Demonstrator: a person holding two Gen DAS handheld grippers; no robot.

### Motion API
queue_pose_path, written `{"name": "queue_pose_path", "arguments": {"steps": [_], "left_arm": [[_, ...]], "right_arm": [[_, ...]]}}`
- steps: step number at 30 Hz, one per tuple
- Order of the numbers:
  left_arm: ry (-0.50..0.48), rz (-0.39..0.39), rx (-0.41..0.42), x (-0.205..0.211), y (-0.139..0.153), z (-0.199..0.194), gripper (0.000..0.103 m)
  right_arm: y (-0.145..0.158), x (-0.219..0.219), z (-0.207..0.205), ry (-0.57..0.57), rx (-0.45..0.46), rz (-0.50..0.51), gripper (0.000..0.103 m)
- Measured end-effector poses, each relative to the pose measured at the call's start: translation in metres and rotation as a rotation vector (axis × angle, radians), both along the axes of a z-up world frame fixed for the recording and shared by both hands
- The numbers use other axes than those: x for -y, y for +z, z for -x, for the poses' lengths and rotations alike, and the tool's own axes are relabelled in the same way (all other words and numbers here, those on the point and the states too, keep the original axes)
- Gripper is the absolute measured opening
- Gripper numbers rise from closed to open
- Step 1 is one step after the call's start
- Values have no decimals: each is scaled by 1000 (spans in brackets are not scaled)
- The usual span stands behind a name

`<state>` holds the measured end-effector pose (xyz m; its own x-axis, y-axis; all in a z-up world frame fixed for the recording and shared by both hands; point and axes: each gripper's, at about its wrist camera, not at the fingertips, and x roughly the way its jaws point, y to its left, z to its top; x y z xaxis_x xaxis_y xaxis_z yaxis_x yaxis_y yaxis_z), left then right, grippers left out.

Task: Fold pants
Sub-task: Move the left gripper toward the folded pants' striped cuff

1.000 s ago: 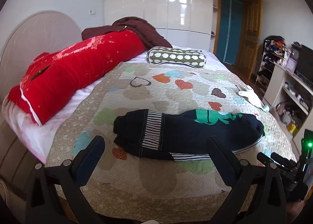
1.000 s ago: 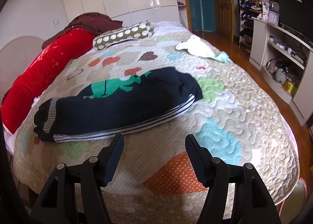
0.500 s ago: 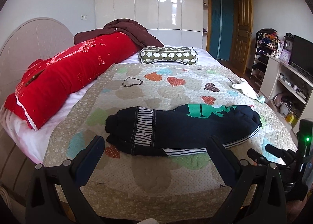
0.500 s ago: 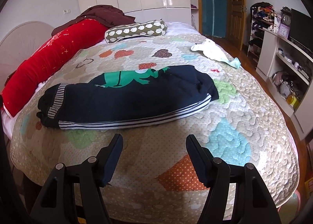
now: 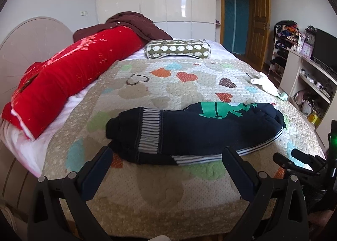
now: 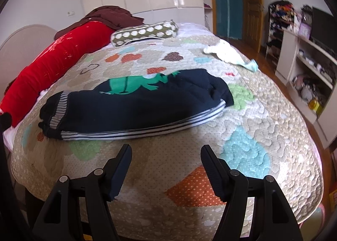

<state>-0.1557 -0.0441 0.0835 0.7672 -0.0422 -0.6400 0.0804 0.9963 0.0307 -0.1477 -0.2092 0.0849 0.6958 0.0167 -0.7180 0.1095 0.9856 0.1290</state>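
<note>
Dark navy pants [image 5: 193,131] with a green frog print, a striped waistband at the left and a striped side seam lie folded lengthwise across the quilt; they also show in the right wrist view [image 6: 134,108]. My left gripper [image 5: 167,156] is open and empty, just in front of the pants' near edge. My right gripper [image 6: 166,154] is open and empty, a little short of the striped seam. The right gripper's body also shows at the left wrist view's right edge [image 5: 303,163].
The patterned quilt [image 6: 242,152] covers the bed. A red bolster [image 5: 69,76] and a dotted green pillow [image 5: 179,48] lie at the back. A white cloth [image 6: 229,54] lies at the far right edge. Shelves [image 5: 311,85] stand to the right.
Both grippers have shifted slightly and come a little nearer the pants' near edge. Both stay open and the pants have not moved.
</note>
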Motion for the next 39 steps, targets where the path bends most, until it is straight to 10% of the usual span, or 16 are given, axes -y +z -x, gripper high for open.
{"name": "queue_pose_path", "arguments": {"steps": [11, 21, 27, 31, 39], "left_arm": [[-61, -81, -284, 40, -102, -55, 103], [-59, 0, -363, 21, -127, -55, 103], [-90, 7, -432, 19, -118, -55, 98], [-173, 120, -447, 20, -91, -52, 61], [-309, 209, -272, 52, -4, -118, 69]], "right_arm": [[-19, 46, -8, -117, -45, -77, 72], [-32, 66, -25, -130, -48, -159, 72], [-36, 83, -29, -149, -37, -197, 72], [-37, 94, -29, -164, -31, -215, 72], [-39, 111, -39, -140, -7, -287, 74]]}}
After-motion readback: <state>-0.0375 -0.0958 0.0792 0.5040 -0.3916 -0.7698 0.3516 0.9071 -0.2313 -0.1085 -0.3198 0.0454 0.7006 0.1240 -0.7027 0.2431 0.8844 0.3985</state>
